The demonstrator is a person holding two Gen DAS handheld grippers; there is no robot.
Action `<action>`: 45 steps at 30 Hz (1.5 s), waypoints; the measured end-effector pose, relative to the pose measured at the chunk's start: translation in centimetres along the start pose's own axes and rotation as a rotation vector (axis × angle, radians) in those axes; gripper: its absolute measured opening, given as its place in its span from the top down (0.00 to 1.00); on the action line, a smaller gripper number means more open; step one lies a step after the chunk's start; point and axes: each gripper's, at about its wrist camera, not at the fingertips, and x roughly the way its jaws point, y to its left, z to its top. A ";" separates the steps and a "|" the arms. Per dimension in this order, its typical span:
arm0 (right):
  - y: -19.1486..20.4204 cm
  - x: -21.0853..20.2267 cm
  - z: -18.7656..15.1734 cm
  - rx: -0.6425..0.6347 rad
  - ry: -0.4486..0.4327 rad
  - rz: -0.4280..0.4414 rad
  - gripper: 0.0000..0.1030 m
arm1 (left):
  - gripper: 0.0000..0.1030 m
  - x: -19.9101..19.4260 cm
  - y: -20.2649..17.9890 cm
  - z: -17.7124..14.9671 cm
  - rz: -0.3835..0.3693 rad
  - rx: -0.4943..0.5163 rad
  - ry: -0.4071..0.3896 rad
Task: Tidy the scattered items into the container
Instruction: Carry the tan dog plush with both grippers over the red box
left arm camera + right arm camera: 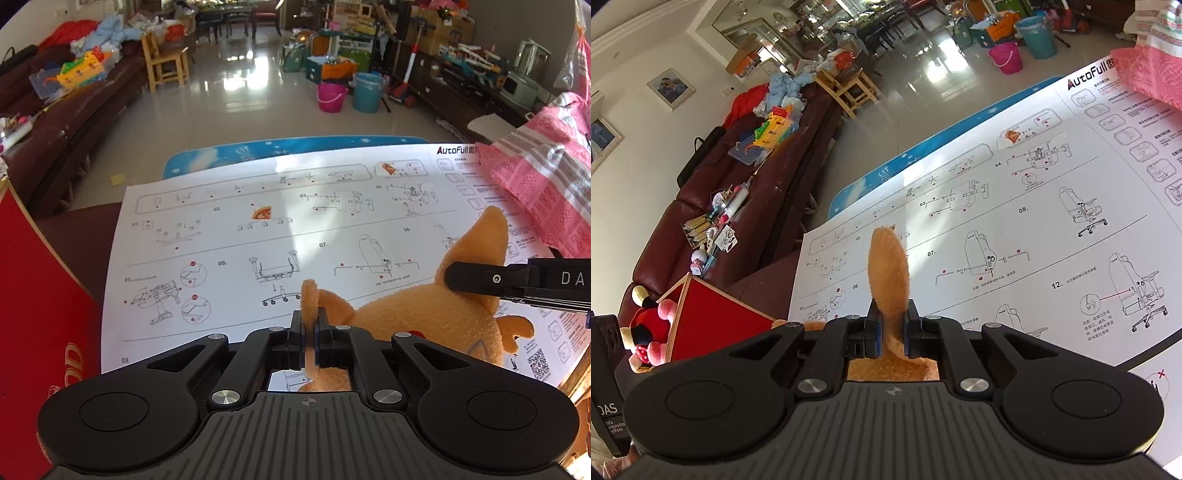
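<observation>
I pinch the orange plush toy (413, 314) with both tools. My left gripper (309, 332) squeezes one floppy bit, my right gripper (889, 328) squeezes another, above the paper sheet (229, 240), so it can go into the red box (713, 325) nearby.

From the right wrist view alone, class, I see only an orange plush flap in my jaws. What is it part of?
Observer: An orange plush toy; the right gripper pinches one of its ears.
Operator: Is the other gripper on it too?
Observer: Yes, the left gripper is shut on another flap of the toy.
Operator: Where is the toy's body?
Observer: Over the white instruction sheet, beside a pink patterned bag.
</observation>
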 end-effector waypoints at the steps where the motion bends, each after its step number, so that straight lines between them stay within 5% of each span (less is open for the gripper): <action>1: 0.1 -0.2 -0.1 -0.004 -0.002 0.002 0.88 | 1.00 -0.3 -0.1 -0.1 0.003 0.001 -0.007; 17: 4.9 -5.1 1.7 -0.134 -0.122 0.105 0.88 | 1.00 -10.2 -1.1 1.7 0.098 0.071 -0.224; 29: 18.5 -10.1 1.6 -0.411 -0.194 0.341 0.89 | 1.00 -24.9 4.2 0.2 0.301 -0.008 -0.455; 37: 29.4 -10.9 -2.5 -0.553 -0.089 0.609 0.89 | 1.00 -36.9 9.1 -5.2 0.589 -0.068 -0.523; 43: 34.9 -10.5 -6.0 -0.614 0.045 0.757 0.89 | 1.00 -42.6 12.5 -8.4 0.748 -0.114 -0.484; 44: 35.5 -10.2 -6.6 -0.622 0.068 0.756 0.89 | 0.99 -42.6 13.3 -8.7 0.758 -0.124 -0.463; 45: 35.9 -9.5 -7.2 -0.628 0.088 0.743 0.89 | 0.84 -42.3 14.3 -9.1 0.755 -0.140 -0.437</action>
